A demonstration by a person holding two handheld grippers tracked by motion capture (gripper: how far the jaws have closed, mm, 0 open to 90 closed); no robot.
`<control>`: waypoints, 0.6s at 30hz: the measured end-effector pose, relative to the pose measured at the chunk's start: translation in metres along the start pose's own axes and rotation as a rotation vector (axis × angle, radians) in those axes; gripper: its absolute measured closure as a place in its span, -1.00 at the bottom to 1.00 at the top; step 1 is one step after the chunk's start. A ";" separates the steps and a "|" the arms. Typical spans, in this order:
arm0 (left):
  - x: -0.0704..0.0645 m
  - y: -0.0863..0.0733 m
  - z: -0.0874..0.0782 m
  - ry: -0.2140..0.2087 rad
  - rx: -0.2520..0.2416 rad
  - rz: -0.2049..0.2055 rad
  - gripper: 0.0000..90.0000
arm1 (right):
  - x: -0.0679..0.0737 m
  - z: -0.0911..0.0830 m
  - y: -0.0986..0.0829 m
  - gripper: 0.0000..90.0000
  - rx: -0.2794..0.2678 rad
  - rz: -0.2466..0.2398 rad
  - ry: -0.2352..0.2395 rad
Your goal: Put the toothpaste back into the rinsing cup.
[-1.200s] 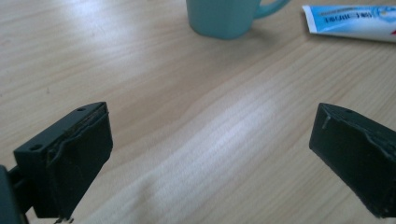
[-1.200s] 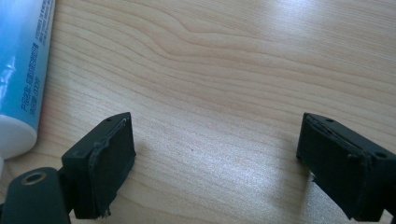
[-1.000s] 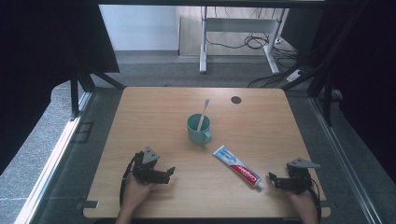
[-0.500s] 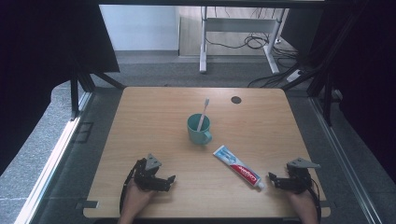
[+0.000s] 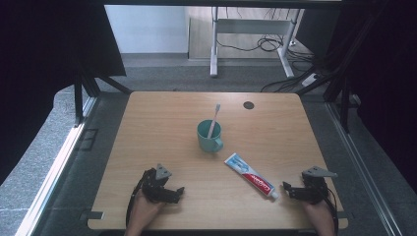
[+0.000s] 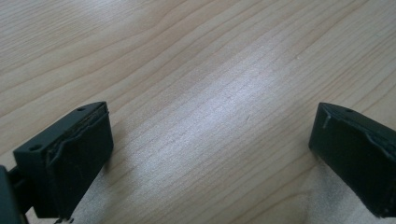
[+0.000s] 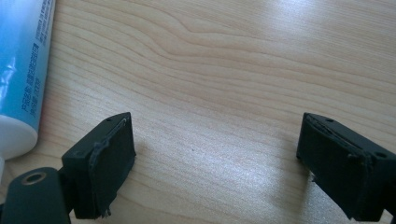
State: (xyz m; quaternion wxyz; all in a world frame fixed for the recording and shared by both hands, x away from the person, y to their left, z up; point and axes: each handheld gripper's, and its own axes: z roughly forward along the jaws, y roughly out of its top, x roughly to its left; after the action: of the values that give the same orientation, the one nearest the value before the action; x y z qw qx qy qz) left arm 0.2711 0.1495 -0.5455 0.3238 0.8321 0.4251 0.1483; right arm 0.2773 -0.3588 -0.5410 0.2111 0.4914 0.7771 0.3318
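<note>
In the high view the left gripper (image 5: pixel 173 192) sits at the lower left of the table (image 5: pixel 147 128), near its front edge, with a hand behind it at the bottom of the frame. The right gripper (image 5: pixel 287 190) sits at the lower right, also near the front edge. Both have their jaws wide apart and hold nothing: in the left gripper view the two black jaws stand at the far left and far right of the frame with bare wood between them, and the right gripper view shows the same wide gap over bare wood. The toothpaste (image 5: pixel 250 174) lies flat right of centre in the high view, slanting from upper left to lower right, its cap end just beside the right gripper's jaws but apart from them; in the right gripper view it runs down the left edge (image 7: pixel 23 70). A green cup (image 5: pixel 209 137) stands at the centre of the table with a toothbrush (image 5: pixel 214 120) leaning in it.
</note>
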 end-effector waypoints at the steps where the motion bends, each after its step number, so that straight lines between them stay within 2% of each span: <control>1: 0.000 0.000 0.000 0.001 0.000 0.001 -1.00 | 0.000 0.000 0.000 -0.75 0.000 0.001 0.001; 4: 0.000 0.000 0.000 0.003 0.000 -0.003 -1.00 | 0.000 0.000 0.000 -0.74 0.000 0.001 0.002; 9: 0.000 0.000 0.000 0.005 0.000 -0.007 -1.00 | -0.001 -0.001 0.000 -0.74 -0.008 0.026 0.017; 13: 0.001 0.000 0.000 0.009 0.002 -0.010 -1.00 | -0.001 -0.005 0.004 -0.75 -0.015 0.013 0.024; 18: 0.001 0.000 0.000 0.011 0.003 -0.011 -1.00 | 0.003 -0.010 0.007 -0.75 -0.003 -0.034 0.063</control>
State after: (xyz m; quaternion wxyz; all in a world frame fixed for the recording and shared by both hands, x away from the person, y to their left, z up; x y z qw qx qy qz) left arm 0.2716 0.1504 -0.5454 0.3212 0.8292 0.4319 0.1506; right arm 0.2734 -0.3573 -0.5289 0.1928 0.4670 0.7912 0.3445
